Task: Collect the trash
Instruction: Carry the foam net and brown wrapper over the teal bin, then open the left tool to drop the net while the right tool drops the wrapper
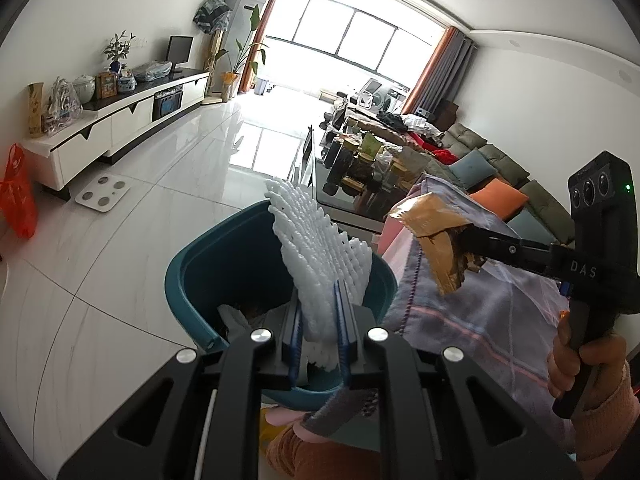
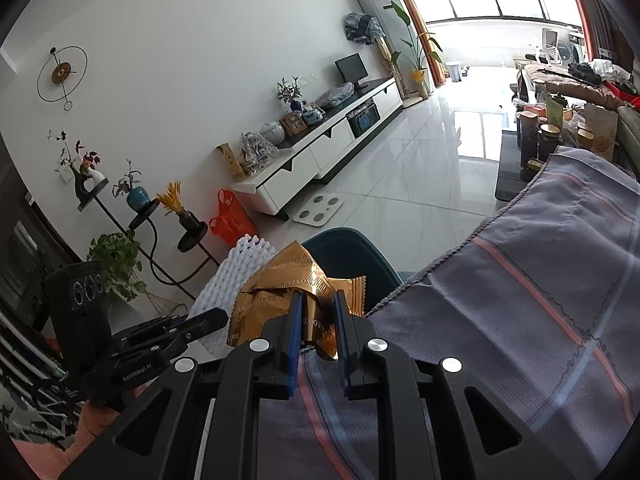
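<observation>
Grey-violet checked cloth point(image 2: 520, 320), 1 piece with pink stripes, draped over a raised surface; broad in the right wrist view, a narrower strip in the left wrist view beside the bin

White TV cabinet point(image 1: 116, 120), 1, along the far wall. Only the right wrist view adds 1 wall clock point(image 2: 62, 72) and 1 black plant stand point(image 2: 144, 216) carrying 3 vases

Teal plastic bin point(image 1: 200, 276), 1, on the pale tiled floor. Left wrist view looks down into it and shows white paper and dark scraps at the bottom; right wrist view shows only a part of its rim behind the wrapper

White foam mesh sleeve point(image 1: 316, 248), 1, standing up over the bin opening, its lower end pinched between the 2 blue-padded fingers of the left gripper point(image 1: 319, 336). In the right wrist view the left gripper's own finger spacing cannot be told

Gold foil wrapper point(image 2: 296, 292), 1, crumpled, clamped between the 2 fingers of the right gripper point(image 2: 316, 320), held above the cloth edge just beside the bin and near the foam sleeve

Orange plastic bag point(image 2: 230, 216), 1, on the floor by the cabinet end

White bathroom scale point(image 1: 103, 194), 1, flat on the tiles
</observation>
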